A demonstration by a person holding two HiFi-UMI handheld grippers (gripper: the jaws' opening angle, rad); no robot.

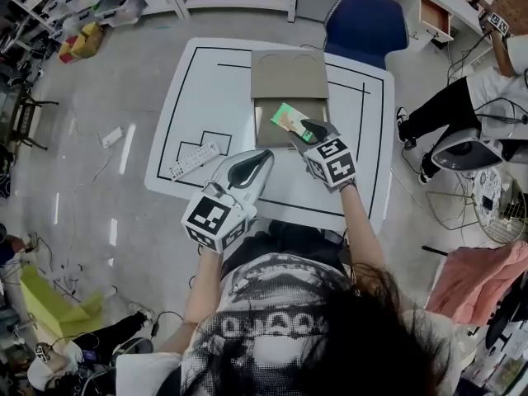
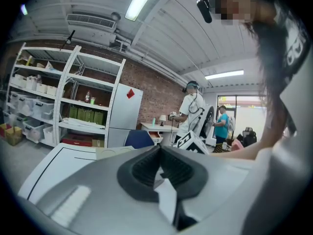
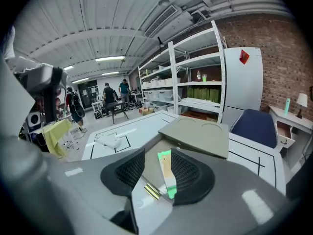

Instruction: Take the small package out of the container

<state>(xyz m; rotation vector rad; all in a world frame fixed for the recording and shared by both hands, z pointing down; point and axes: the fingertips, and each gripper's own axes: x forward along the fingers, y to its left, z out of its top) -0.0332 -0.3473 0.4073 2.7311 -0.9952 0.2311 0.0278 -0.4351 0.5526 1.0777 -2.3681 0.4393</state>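
Here, the head view looks down on a white table [image 1: 214,97] marked with black lines, at which a person works two grippers. A brown box [image 1: 268,136] sits at the table's middle with its lid [image 1: 289,74] folded back flat on the far side. The right gripper [image 1: 307,130] reaches over the box's open part; in the right gripper view its jaws [image 3: 157,153] stand apart with the green package [image 3: 167,173] on edge between them. The package lies against the pad at that picture's right, and a clear gap separates it from the other pad, so it is not squeezed. In the head view the package [image 1: 291,122] shows tilted over the box's inside, just ahead of the right jaws; whether its lower edge rests on the box floor cannot be told. The left gripper [image 1: 262,157] is held over the table's near part, beside the box and apart from it. In the left gripper view its jaws [image 2: 159,148] meet at the tips with nothing between them. A white device [image 1: 195,160] lies on the table to the left, inside a drawn outline. A blue chair [image 1: 365,19] stands at the table's far side.
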